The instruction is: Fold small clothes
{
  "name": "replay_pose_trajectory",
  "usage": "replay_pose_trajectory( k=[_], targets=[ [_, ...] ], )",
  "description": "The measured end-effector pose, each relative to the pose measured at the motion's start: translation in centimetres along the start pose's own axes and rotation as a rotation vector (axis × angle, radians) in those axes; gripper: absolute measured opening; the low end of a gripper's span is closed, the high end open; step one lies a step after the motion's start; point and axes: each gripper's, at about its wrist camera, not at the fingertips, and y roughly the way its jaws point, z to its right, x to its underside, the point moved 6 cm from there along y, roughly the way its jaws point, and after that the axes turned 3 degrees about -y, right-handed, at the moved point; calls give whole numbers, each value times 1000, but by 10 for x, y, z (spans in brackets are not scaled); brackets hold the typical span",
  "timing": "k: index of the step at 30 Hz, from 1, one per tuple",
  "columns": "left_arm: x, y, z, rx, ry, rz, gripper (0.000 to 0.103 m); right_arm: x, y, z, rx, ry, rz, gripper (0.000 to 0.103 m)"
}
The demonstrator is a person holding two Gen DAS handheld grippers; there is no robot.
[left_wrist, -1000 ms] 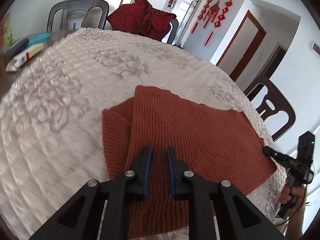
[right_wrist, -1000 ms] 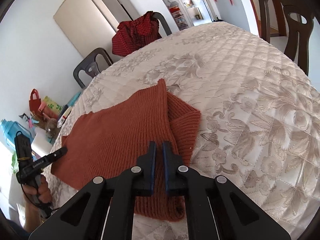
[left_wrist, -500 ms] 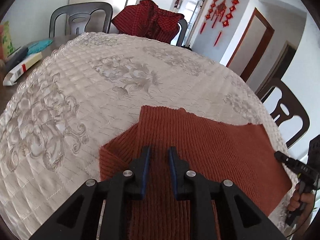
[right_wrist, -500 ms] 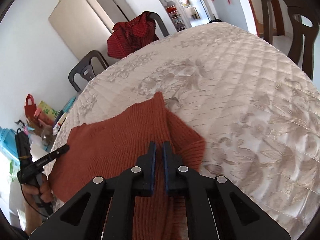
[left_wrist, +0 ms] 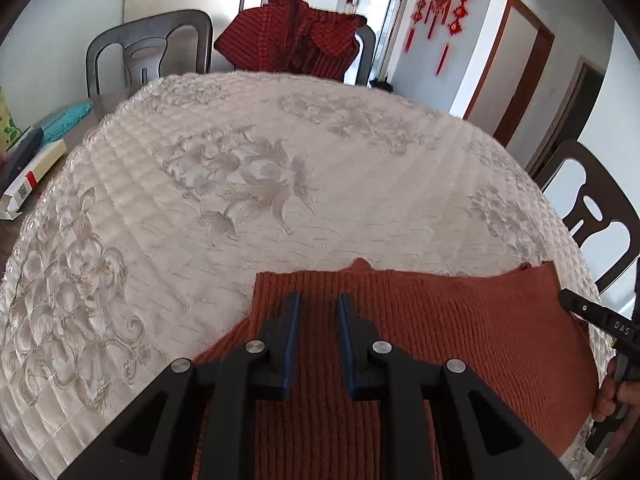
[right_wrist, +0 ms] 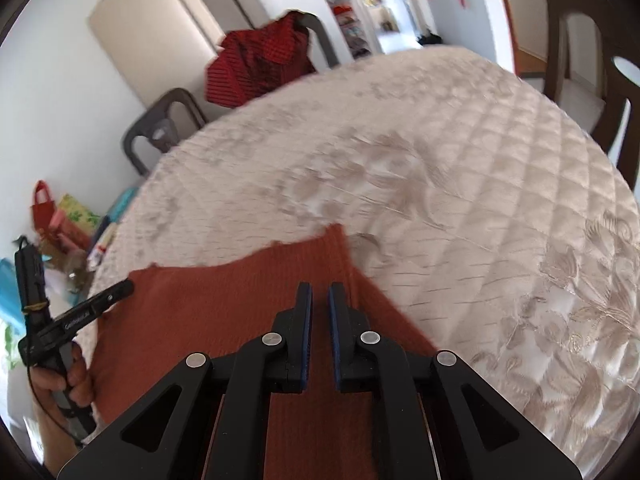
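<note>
A rust-red ribbed knit garment (left_wrist: 460, 332) lies partly folded near the front edge of the quilted table; it also shows in the right wrist view (right_wrist: 224, 304). My left gripper (left_wrist: 318, 304) hovers over its left part with the jaws a small gap apart and nothing between them. My right gripper (right_wrist: 320, 294) is over the garment's right part, jaws a narrow gap apart, empty. Each gripper's body shows at the other view's edge: the right gripper in the left wrist view (left_wrist: 600, 320) and the left gripper in the right wrist view (right_wrist: 80, 312).
A cream quilted cloth (left_wrist: 260, 184) covers the round table. A dark red checked garment (left_wrist: 292, 36) hangs on a far chair. Another chair (left_wrist: 592, 208) stands at the right. Boxes and bags (left_wrist: 28, 168) lie at the left.
Both grippers have drawn back toward the table's near edge. The garment now lies lower in both views. The right wrist view is blurred by motion.
</note>
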Motion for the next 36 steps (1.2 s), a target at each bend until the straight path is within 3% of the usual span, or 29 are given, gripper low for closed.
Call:
replay_pose_trajectory(
  k=[5, 11, 16, 20, 26, 34, 36],
  targets=[
    [4, -3, -3, 13, -12, 27, 21, 3, -4, 11, -31, 48, 36, 0],
    [3, -1, -1, -19, 3, 29, 21, 2, -4, 16, -63, 98, 42, 0],
    [1, -10, 4, -55, 19, 25, 21, -1, -11, 3, -29, 53, 42, 2],
    [3, -29, 11, -41, 32, 62, 21, -4, -31, -22, -62, -18, 92, 2],
    [17, -51, 14, -55, 62, 86, 21, 9, -42, -57, -72, -166, 95, 5],
    [44, -44, -6, -88, 64, 55, 21, 32, -25, -11, 40, -98, 25, 5],
    [43, -46, -6, -87, 62, 58, 21, 31, -29, -4, -5, -47, 34, 5]
  ],
)
